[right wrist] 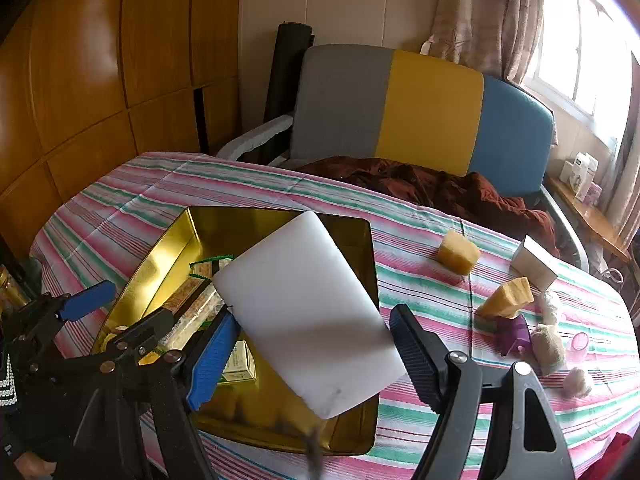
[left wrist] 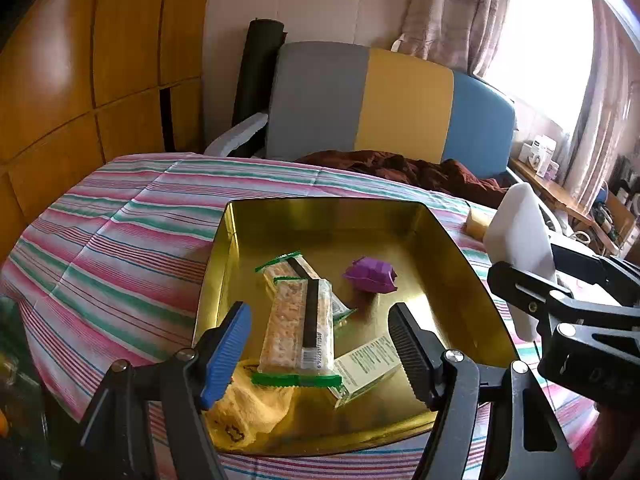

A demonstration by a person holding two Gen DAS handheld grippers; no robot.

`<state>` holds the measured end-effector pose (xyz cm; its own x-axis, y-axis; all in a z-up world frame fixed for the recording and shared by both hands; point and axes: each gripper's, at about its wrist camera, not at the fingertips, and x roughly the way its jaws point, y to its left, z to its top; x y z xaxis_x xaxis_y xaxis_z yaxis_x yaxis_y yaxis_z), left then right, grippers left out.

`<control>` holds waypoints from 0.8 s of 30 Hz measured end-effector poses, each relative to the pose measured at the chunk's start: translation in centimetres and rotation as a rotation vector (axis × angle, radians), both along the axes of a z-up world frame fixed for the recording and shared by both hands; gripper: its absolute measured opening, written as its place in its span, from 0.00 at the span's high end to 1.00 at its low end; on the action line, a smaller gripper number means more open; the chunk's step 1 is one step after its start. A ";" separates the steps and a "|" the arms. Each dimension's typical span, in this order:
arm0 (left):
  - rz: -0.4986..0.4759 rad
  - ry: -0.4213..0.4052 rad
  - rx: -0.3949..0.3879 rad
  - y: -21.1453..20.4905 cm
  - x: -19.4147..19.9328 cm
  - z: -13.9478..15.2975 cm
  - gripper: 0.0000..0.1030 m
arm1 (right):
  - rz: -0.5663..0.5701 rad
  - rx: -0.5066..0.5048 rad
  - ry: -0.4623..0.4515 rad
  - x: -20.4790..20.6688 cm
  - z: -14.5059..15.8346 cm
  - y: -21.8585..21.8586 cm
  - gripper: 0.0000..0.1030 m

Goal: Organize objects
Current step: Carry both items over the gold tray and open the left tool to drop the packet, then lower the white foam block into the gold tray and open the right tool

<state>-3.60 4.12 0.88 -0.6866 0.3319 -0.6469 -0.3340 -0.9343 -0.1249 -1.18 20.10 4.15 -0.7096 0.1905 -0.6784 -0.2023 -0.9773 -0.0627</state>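
Observation:
A gold tin tray (left wrist: pixel 452 240) sits on the striped tablecloth; it also shows in the right wrist view (right wrist: pixel 168 248). In it lie two green-edged cracker packs (left wrist: pixel 298 328), a purple wrapped piece (left wrist: pixel 370 274), a small pale-green box (left wrist: pixel 366 364) and a yellow sponge (left wrist: pixel 248 404). My left gripper (left wrist: pixel 320 354) is open above the tray's near end, holding nothing. A white rectangular block (right wrist: pixel 308 312) hangs tilted over the tray between the open fingers of my right gripper (right wrist: pixel 308 354), touching the blue finger (right wrist: pixel 212 360) and clear of the black one. It also shows in the left wrist view (left wrist: pixel 520 240).
On the cloth right of the tray lie two yellow sponge pieces (right wrist: pixel 458 252) (right wrist: pixel 508 298), a white box (right wrist: pixel 534 262), a purple piece (right wrist: pixel 514 334), several cotton balls (right wrist: pixel 548 344) and a pink cup (right wrist: pixel 578 342). A dark red cloth (right wrist: pixel 436 186) and a colour-blocked chair (right wrist: pixel 428 108) are behind the table.

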 end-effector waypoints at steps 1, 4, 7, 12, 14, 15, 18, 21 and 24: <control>-0.002 0.000 -0.001 0.0 0.1 0.0 0.30 | -0.001 0.001 0.000 0.0 0.0 0.0 0.24; -0.010 -0.002 -0.002 0.2 0.2 0.0 0.29 | -0.005 0.003 0.000 0.2 0.0 0.2 0.24; -0.017 -0.002 -0.001 0.4 0.4 0.1 0.29 | -0.012 0.000 -0.002 0.3 0.0 0.5 0.24; -0.040 0.003 -0.008 1.1 0.7 0.2 0.28 | -0.041 0.007 0.001 0.8 -0.1 1.6 0.24; -0.048 0.002 -0.010 1.4 0.9 0.3 0.28 | -0.056 0.024 0.009 1.1 -0.1 1.9 0.24; -0.052 0.003 -0.010 1.6 0.9 0.3 0.28 | -0.061 0.030 0.011 1.2 -0.1 2.1 0.24; -0.070 0.007 -0.015 2.2 1.1 0.5 0.28 | -0.075 0.019 -0.006 1.4 -0.5 3.4 0.24; -0.094 0.012 -0.023 3.0 1.3 0.7 0.28 | -0.112 0.012 -0.028 1.8 -1.2 5.3 0.24; -0.122 0.015 -0.033 3.9 1.5 0.7 0.28 | -0.152 -0.011 -0.066 2.2 -2.2 7.9 0.24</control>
<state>-2.09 8.05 1.56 -0.6518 0.3927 -0.6488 -0.4475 -0.8899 -0.0890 1.00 28.03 1.90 -0.6269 0.2847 -0.7252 -0.3438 -0.9364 -0.0704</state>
